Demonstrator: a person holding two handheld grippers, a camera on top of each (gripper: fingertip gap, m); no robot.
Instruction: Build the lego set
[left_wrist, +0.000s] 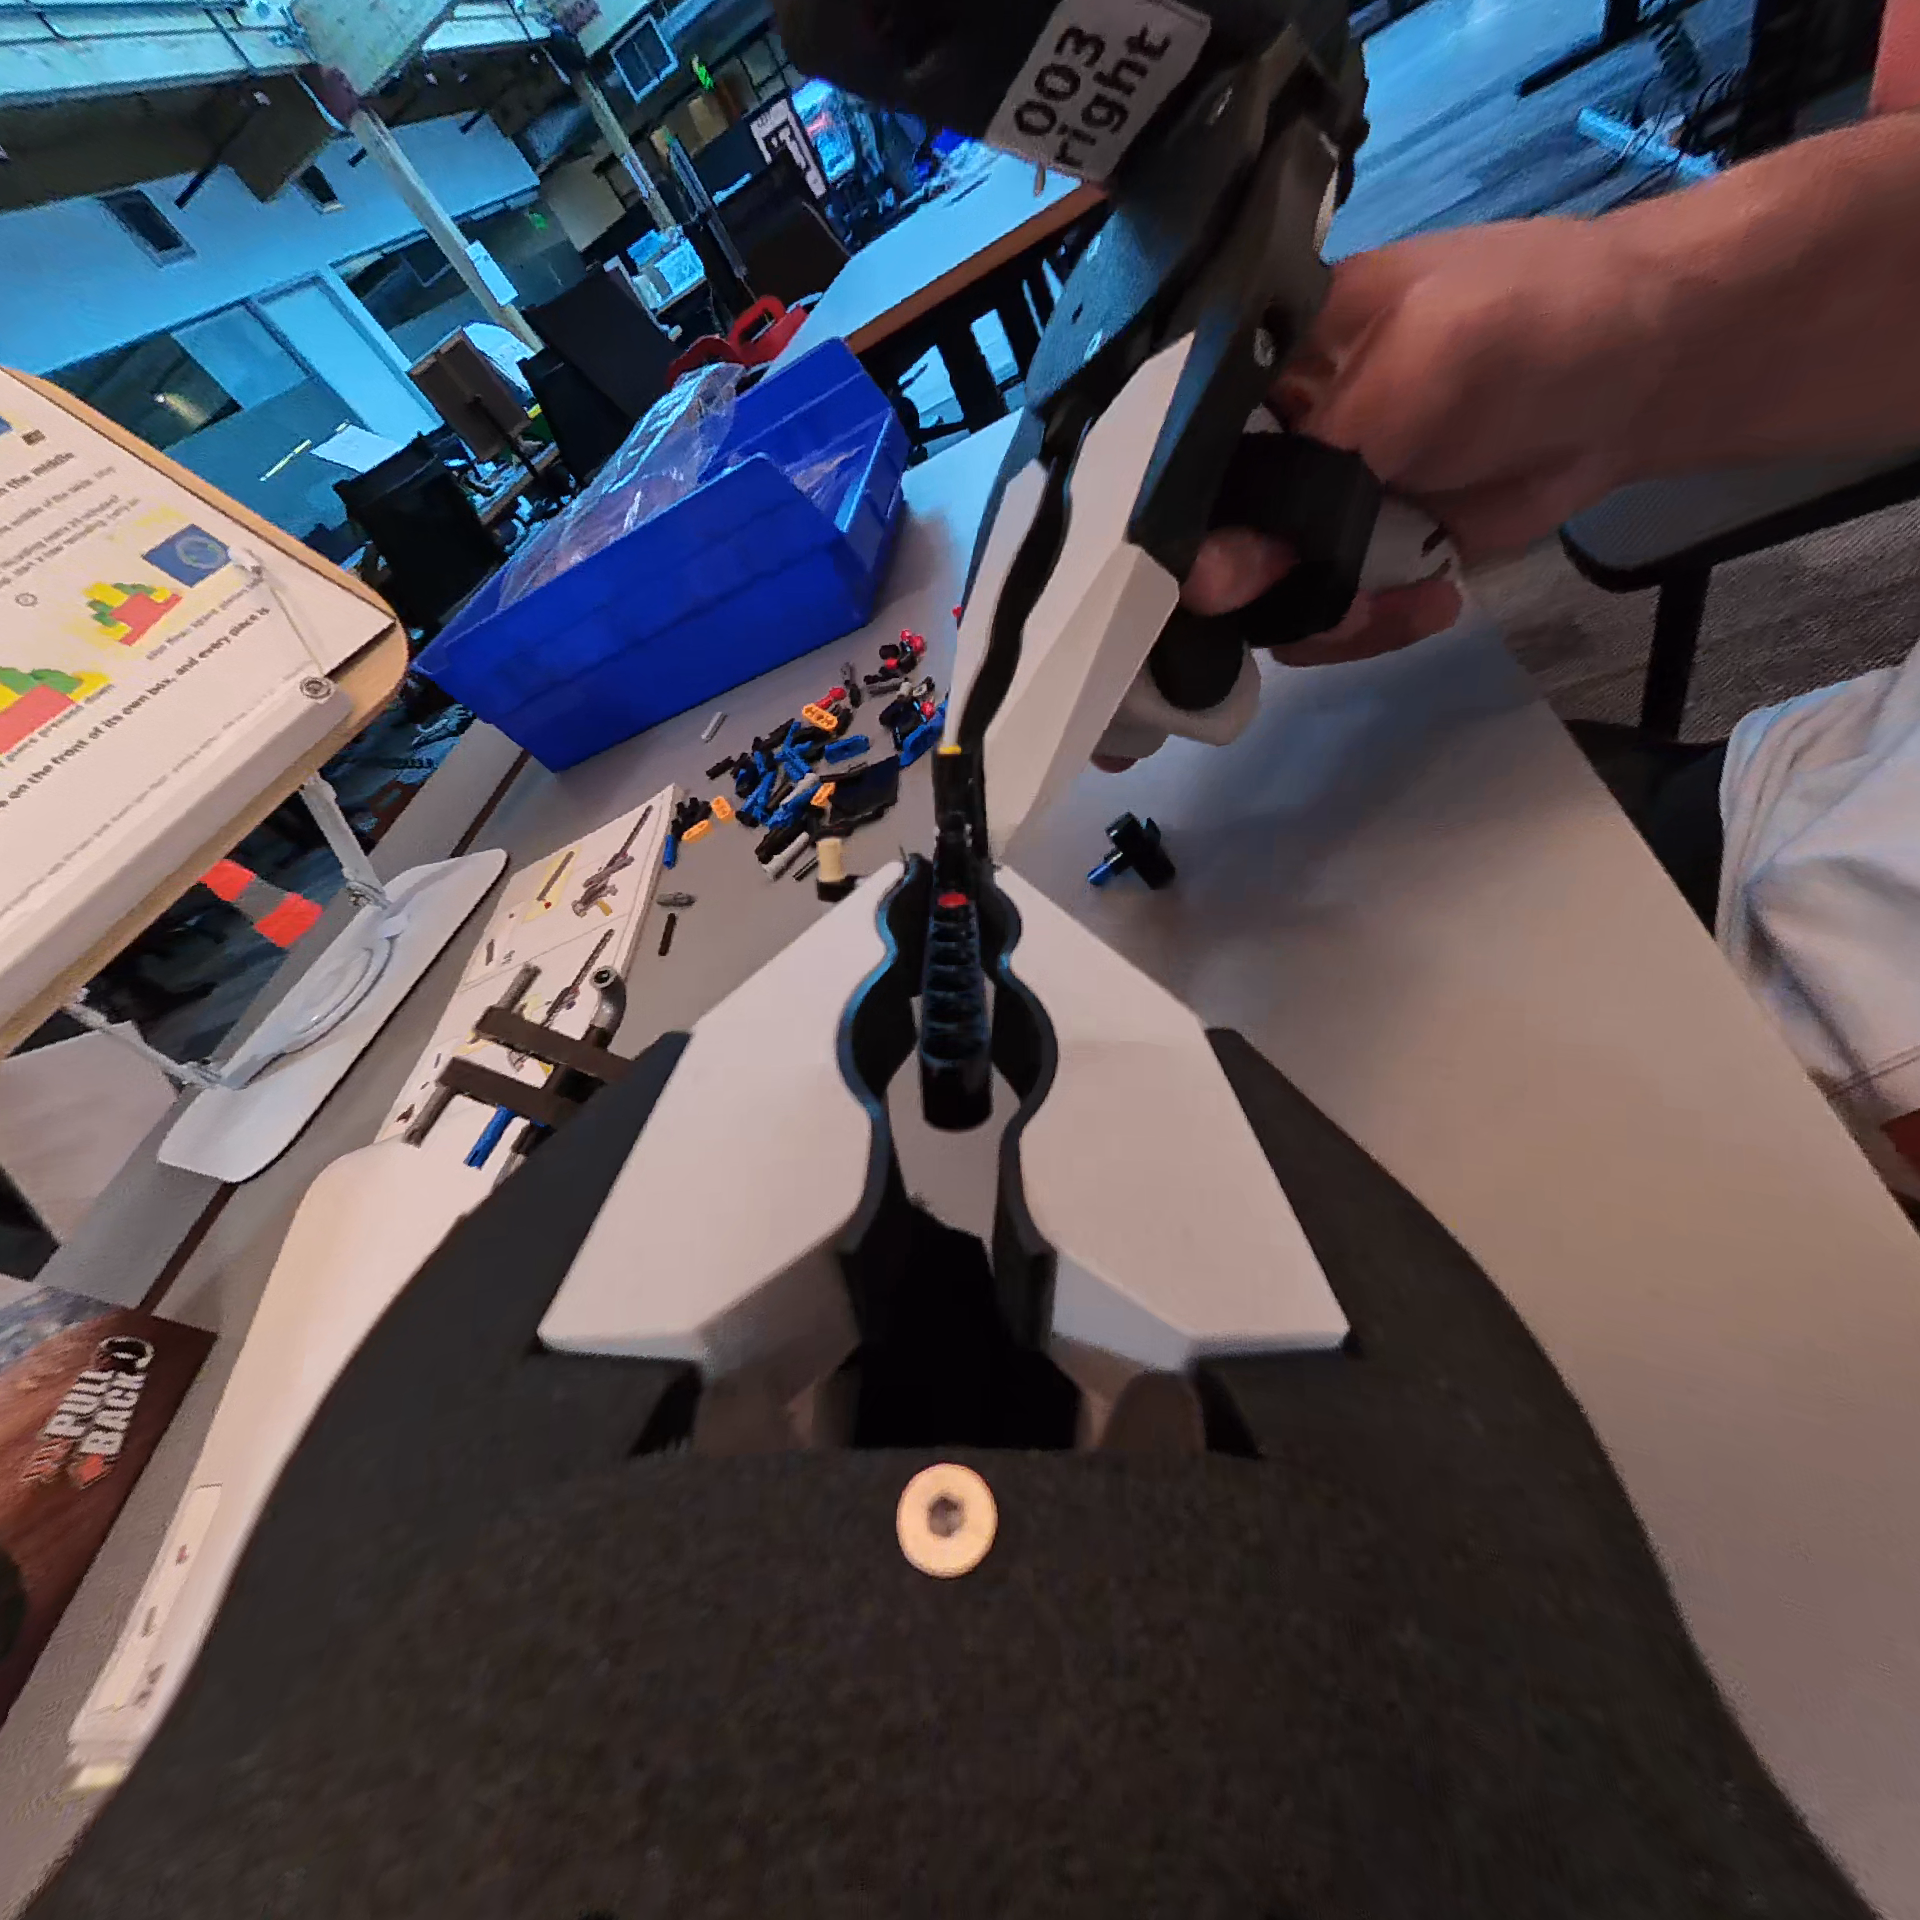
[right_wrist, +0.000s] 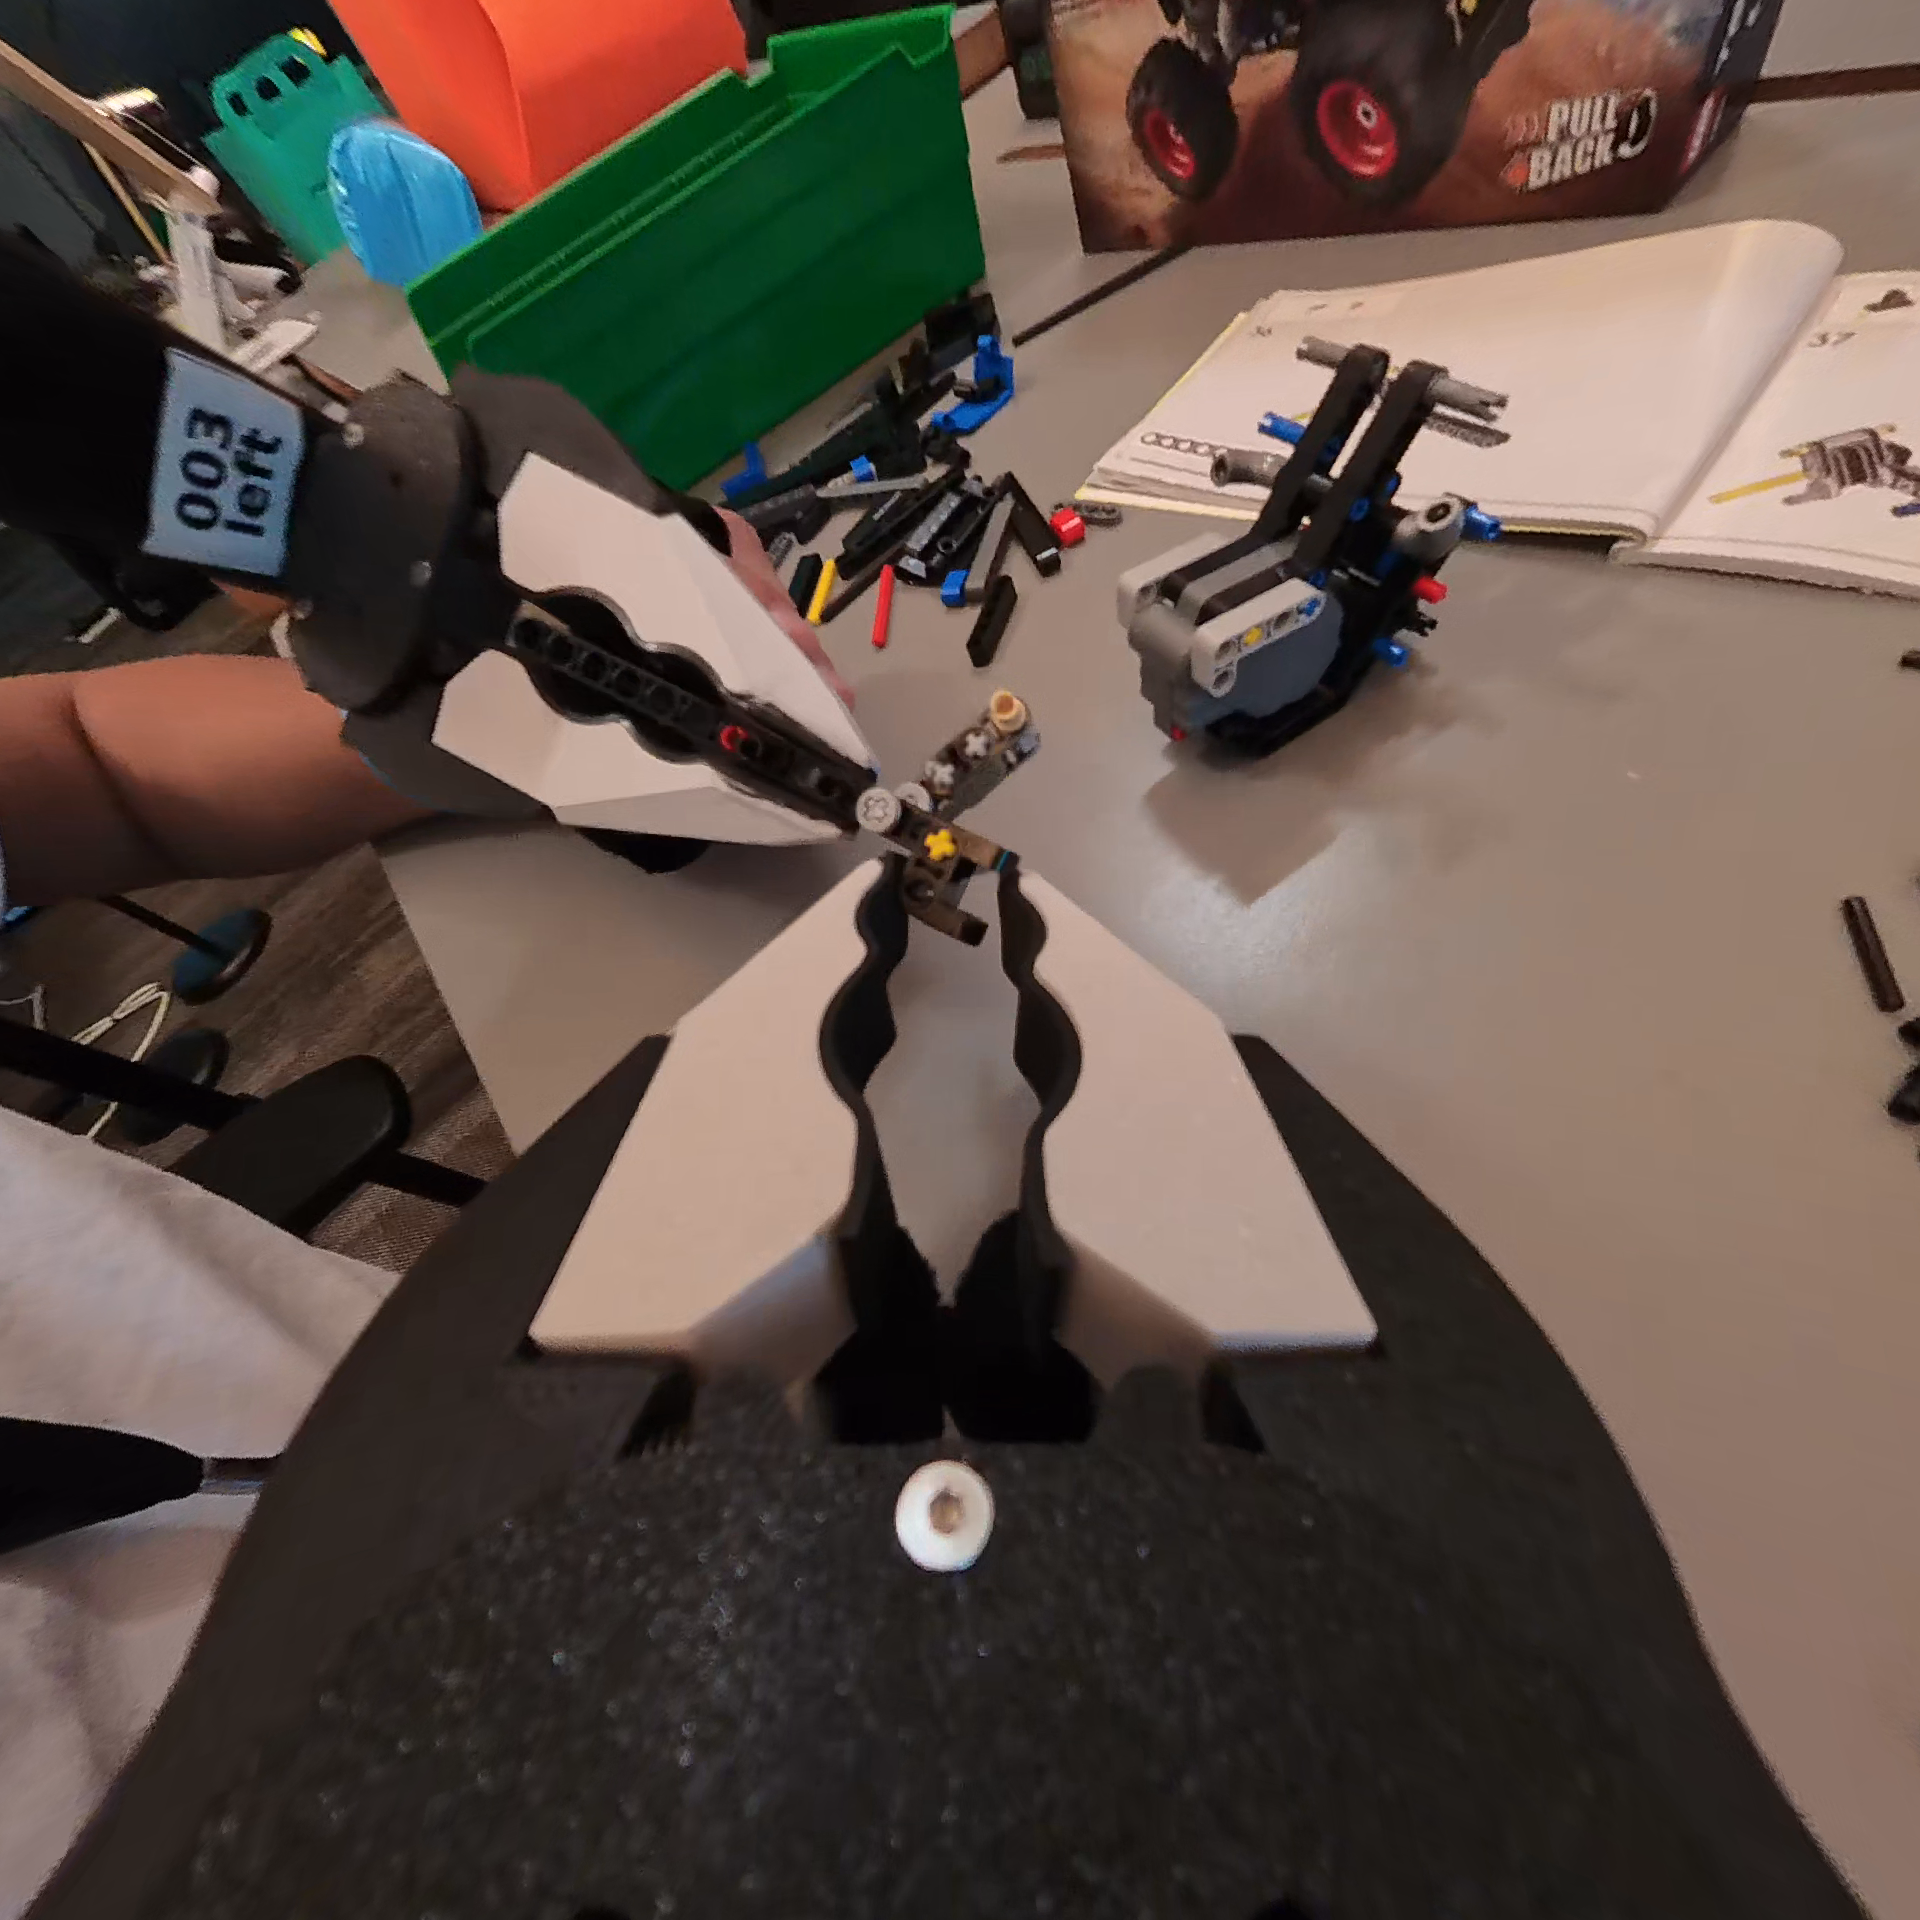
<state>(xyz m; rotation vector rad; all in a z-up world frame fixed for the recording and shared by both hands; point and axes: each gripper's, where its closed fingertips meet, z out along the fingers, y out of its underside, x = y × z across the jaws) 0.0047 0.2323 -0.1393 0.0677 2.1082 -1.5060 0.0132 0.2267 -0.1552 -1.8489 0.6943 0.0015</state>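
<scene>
Gripping: left gripper (left_wrist: 940, 883) clamps the long black holed plastic beam (left_wrist: 953, 997) lengthwise, mid-air above the grey table (left_wrist: 1351, 1039).
Right gripper (right_wrist: 940, 883): pinches a small black connector stack with yellow cross axle (right_wrist: 940, 847) at the beam's tip.
Handling: light, rigid, slick plastic; likely to twist, so hold flat sides.
Texture: wavy black finger pads (right_wrist: 1039, 997).

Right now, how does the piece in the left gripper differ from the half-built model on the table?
The black beam is one long, thin strip with holes, clamped in the left gripper and held off the table. The half-built model is a bulky grey, black and blue block that stands free on the table, beside the open booklet. The right gripper pinches small pieces at the beam's tip; nothing touches the model. Both are lego.
</scene>
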